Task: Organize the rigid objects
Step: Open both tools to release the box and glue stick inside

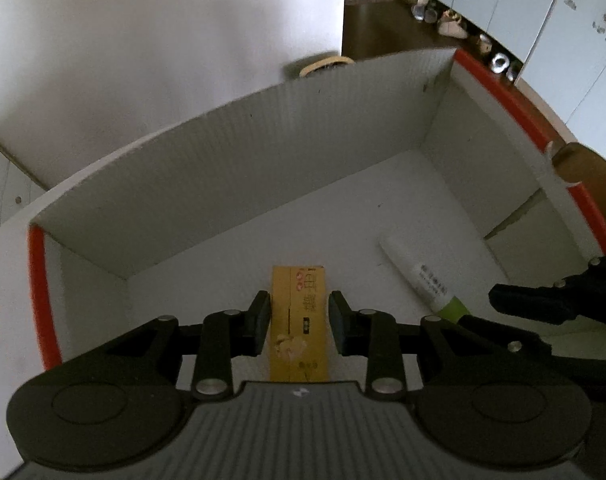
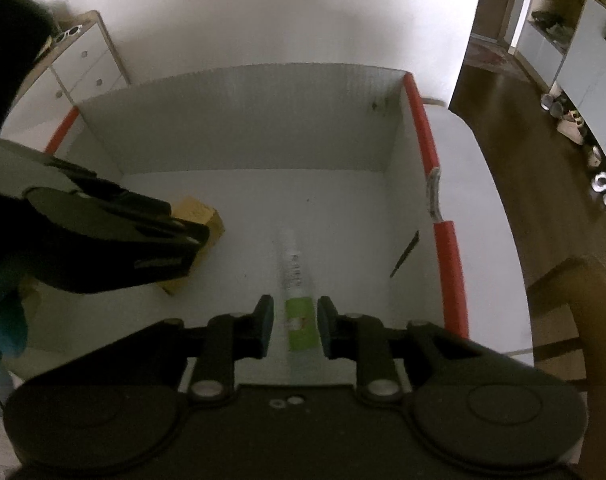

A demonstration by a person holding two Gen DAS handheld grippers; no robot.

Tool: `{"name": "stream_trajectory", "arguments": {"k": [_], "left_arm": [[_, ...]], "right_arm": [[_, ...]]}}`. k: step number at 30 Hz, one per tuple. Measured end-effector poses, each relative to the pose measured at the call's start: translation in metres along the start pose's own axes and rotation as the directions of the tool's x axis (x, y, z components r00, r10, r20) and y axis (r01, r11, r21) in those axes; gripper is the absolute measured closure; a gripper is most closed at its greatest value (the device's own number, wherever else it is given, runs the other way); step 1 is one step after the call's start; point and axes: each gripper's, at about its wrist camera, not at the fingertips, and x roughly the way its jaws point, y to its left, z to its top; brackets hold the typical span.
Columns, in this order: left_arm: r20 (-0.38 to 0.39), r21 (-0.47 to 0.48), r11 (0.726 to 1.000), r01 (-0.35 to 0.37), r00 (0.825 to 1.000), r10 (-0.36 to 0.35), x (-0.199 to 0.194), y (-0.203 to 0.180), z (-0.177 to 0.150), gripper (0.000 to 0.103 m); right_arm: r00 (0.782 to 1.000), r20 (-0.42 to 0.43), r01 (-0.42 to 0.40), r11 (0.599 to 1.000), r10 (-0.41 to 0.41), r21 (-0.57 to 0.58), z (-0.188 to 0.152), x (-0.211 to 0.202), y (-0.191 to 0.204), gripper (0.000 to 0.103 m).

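Observation:
A white cardboard box (image 1: 231, 168) with red-taped edges holds two items. A yellow carton (image 1: 299, 320) lies on the box floor between the fingers of my left gripper (image 1: 299, 322); small gaps show on both sides, so the jaws are open around it. A white tube with a green cap (image 2: 297, 304) lies on the box floor between the fingers of my right gripper (image 2: 295, 326), also with gaps on both sides. The tube shows in the left wrist view (image 1: 419, 276) too. The carton shows in the right wrist view (image 2: 199, 216), partly hidden by the left gripper.
The box walls (image 2: 263, 120) rise on all sides around both grippers. A white table (image 2: 483, 200) carries the box. A wooden floor (image 2: 543, 152), white cabinets (image 1: 503, 4) and shoes lie beyond. A drawer unit (image 2: 83, 64) stands at the left.

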Motion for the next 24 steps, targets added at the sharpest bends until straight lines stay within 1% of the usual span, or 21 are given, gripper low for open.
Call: {"name": "stream_trajectory", "arguments": {"k": [3,4,11,19,24], "left_arm": [[0.027,-0.013,1.0,0.009,1.0,-0.009,-0.01,0.001,-0.005,0.072],[0.035,-0.011,1.0,0.009,0.999,-0.009,-0.019,-0.001,-0.004,0.072],[0.1,-0.001,1.0,0.017,0.995,-0.017,-0.05,-0.003,-0.016,0.072],[0.158,0.022,0.999,0.029,0.987,-0.033,-0.081,-0.011,-0.032,0.072],[0.194,0.025,0.999,0.045,0.98,-0.049,-0.099,-0.008,-0.051,0.072]], "right_arm": [[1.0,0.019,-0.001,1.0,0.001,0.007,-0.002,-0.01,0.001,0.079],[1.0,0.026,-0.002,1.0,0.002,0.009,-0.002,-0.012,0.002,0.079],[0.997,0.073,-0.007,1.0,0.006,0.009,-0.011,-0.036,0.008,0.075],[0.993,0.119,-0.015,0.999,0.01,0.04,-0.025,-0.067,0.013,0.066],[0.987,0.16,-0.031,0.998,0.023,0.048,-0.037,-0.087,0.019,0.06]]}}
